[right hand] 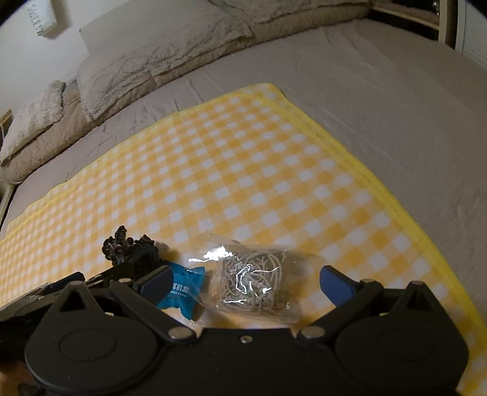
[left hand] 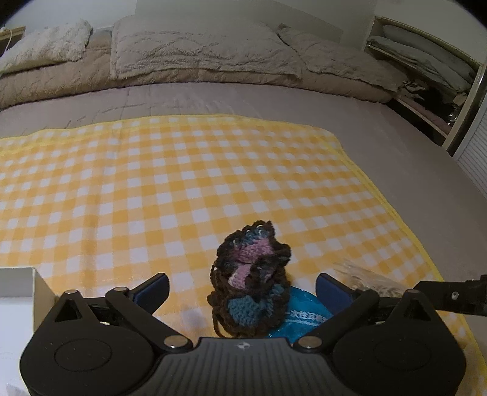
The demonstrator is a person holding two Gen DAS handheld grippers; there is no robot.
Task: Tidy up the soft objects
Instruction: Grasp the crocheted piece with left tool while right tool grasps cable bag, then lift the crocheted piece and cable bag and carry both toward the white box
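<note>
The left claw (left hand: 242, 289) is spread wide, with the crochet piece (left hand: 249, 280) standing between its blue fingers (left hand: 153, 291), touching neither; the piece rests on the check cloth (left hand: 182, 182), partly over a blue packet (left hand: 304, 316). The right claw (right hand: 246, 284) is also spread, and a clear bag (right hand: 255, 278) of pale cord lies on the cloth between its fingers, nearer the middle than either pad, not pinched.

The left view shows the crochet colours (dark brown edging, pink and teal patches) and only a sliver of the bag beside the right finger, plus a white box (left hand: 18, 286) at the left edge. The right view shows the crochet piece only as a dark lump behind the left claw, but gives the packet and bag clearly, and a wall sign (right hand: 41, 18).

The packet bears white Chinese characters and, below them, small Latin letters too blurred to read surely. The sign reads "SWEET"
</note>
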